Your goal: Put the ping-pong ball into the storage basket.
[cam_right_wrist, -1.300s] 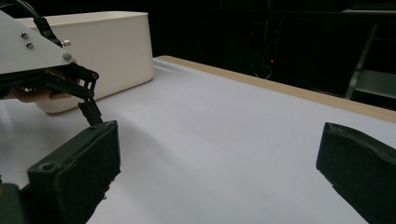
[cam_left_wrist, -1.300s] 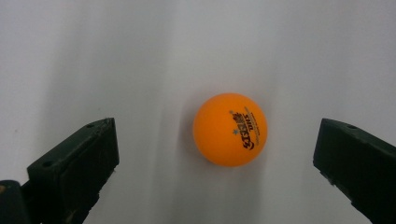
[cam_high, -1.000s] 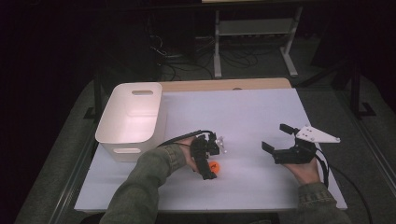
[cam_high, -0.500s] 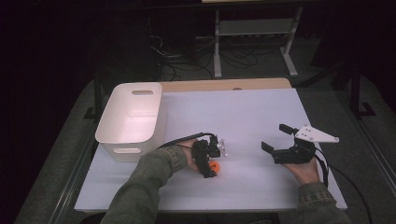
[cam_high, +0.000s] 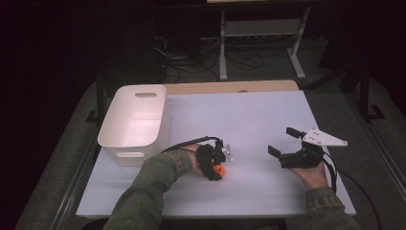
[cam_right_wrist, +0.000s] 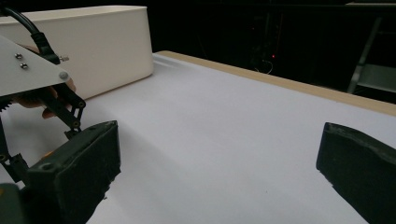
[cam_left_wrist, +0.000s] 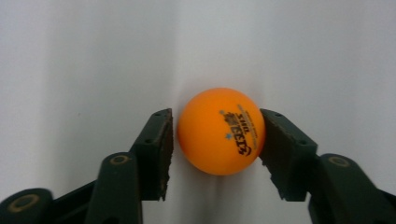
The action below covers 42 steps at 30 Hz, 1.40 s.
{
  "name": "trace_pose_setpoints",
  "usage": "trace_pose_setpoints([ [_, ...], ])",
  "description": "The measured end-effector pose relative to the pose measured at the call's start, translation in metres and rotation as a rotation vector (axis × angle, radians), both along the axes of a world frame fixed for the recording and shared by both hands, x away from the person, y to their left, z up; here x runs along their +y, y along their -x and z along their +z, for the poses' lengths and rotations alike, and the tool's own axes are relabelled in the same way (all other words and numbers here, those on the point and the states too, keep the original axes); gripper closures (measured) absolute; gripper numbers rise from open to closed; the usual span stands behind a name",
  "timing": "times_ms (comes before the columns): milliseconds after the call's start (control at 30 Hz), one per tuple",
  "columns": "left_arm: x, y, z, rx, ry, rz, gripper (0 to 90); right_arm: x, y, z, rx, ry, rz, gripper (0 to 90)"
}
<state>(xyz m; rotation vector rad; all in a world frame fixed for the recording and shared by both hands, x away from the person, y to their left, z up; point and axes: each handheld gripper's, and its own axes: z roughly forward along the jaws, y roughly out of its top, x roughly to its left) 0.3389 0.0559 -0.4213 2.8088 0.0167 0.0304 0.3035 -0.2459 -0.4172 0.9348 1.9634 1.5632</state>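
White desk [cam_high: 249, 120] lies bare between both tools. Left tool [cam_left_wrist: 215, 135] brackets an orange ball [cam_left_wrist: 220, 130], right jaw touching, left jaw just apart. Right tool [cam_high: 283, 143] gapes empty, well clear of the white bin [cam_high: 136, 120].

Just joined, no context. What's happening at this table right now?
A person works two handheld grippers over a white table. The left gripper points down at an orange ping-pong ball on the table, jaws either side of it: one looks to touch, the other shows a narrow gap, so not clamped. The right gripper hovers open and empty off to the side. A white bin sits at the table's left, nothing visible in it.
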Motion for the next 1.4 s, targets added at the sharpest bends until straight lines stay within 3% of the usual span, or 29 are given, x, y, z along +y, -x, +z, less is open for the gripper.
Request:
trace_pose_setpoints([
  [533, 0.007, 0.000, 0.011, 0.000, 0.007, 0.013, 50.4, 0.000, 0.001, 0.000, 0.002, 0.001, 0.000, 0.0],
  [567, 0.012, 0.001, 0.020, -0.013, 0.016, 0.022, 50.4, 0.000, 0.001, 0.000, 0.004, 0.000, -0.001, 0.0],
  [1000, 0.019, 0.000, 0.044, -0.022, 0.023, 0.029, 50.7, -0.002, 0.001, 0.000, -0.002, 0.001, -0.009, 0.0],
  [1400, 0.032, 0.001, 0.078, -0.060, 0.036, 0.046, 50.7, -0.002, 0.002, 0.000, -0.003, -0.001, -0.009, 0.0],
])
